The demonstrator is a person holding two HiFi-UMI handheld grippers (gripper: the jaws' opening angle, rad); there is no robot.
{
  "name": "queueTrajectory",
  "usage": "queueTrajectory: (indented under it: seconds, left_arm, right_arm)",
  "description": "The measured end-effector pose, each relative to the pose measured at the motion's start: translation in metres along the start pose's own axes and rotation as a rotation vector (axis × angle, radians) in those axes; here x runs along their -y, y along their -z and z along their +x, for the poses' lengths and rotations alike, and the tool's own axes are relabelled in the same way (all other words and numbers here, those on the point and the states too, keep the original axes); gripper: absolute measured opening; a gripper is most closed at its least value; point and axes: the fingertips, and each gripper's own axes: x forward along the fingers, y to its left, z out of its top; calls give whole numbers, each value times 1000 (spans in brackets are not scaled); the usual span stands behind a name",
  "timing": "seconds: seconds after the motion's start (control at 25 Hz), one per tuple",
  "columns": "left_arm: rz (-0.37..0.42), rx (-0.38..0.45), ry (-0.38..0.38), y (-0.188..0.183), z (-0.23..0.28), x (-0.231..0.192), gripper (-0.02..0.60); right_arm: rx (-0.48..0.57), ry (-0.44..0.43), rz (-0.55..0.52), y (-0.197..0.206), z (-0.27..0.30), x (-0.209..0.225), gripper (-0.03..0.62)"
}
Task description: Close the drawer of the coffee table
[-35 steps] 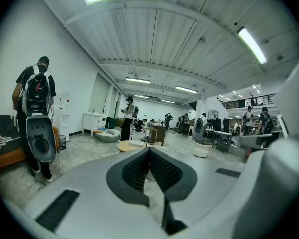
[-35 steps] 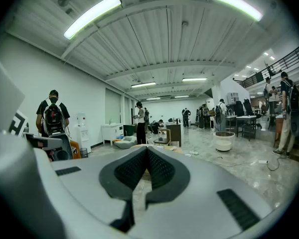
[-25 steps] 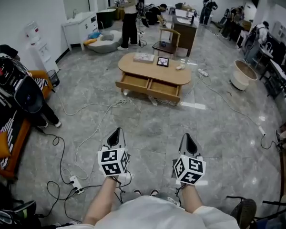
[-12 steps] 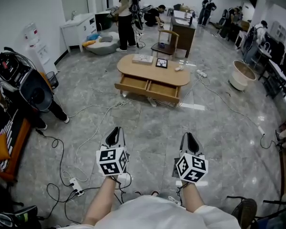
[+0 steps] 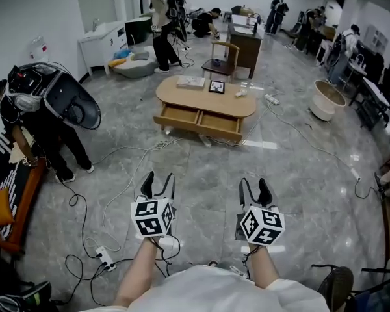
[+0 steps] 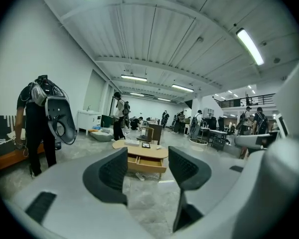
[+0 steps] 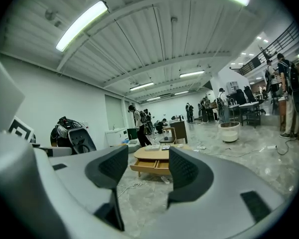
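Left gripper: I held my left gripper (image 5: 157, 178) low in front of me. Its jaws were apart and opening, with nothing between them.
Right gripper: my right gripper (image 5: 255, 184) was level with the left one and well apart from it. Its jaws were also apart and opening, and they gripped nothing.
Aim: both grippers pointed across the floor toward the coffee table (image 5: 182, 95), and each gripper view showed it far off through the gap in the jaws.
Coffee table: it stood well ahead of me on the grey marble floor (image 5: 201, 168), out of reach of either gripper.
Drawer: the left drawer (image 5: 180, 116) and the right drawer (image 5: 221, 125) both stood pulled out from the table's front, side by side, with their insides in view.
Table top: a flat book (image 5: 190, 81), a small dark frame (image 5: 216, 86) and a small white object (image 5: 240, 93) lay on it.
Behind the table: a wooden chair (image 5: 221, 56) stood just beyond it.
Floor: white cables (image 5: 127, 155) ran from the table toward me.
Left side: a person (image 5: 42, 125) stood bent over, wearing a bulky rig on the back.
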Motion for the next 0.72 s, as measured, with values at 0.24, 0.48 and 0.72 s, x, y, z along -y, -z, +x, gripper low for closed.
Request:
queueTrajectory:
  seconds: [0.24, 0.48, 0.72]
  left_arm:
    - [5, -18, 30, 4, 1, 2, 359]
    - [0, -12, 22, 8, -2, -2, 452]
    - [-1, -43, 21, 21, -4, -12, 466]
  right_arm:
    - [-10, 15, -9, 7, -1, 1, 344]
    - [21, 63, -79, 9, -6, 1, 439]
    - [37, 95, -100, 19, -11, -3, 468]
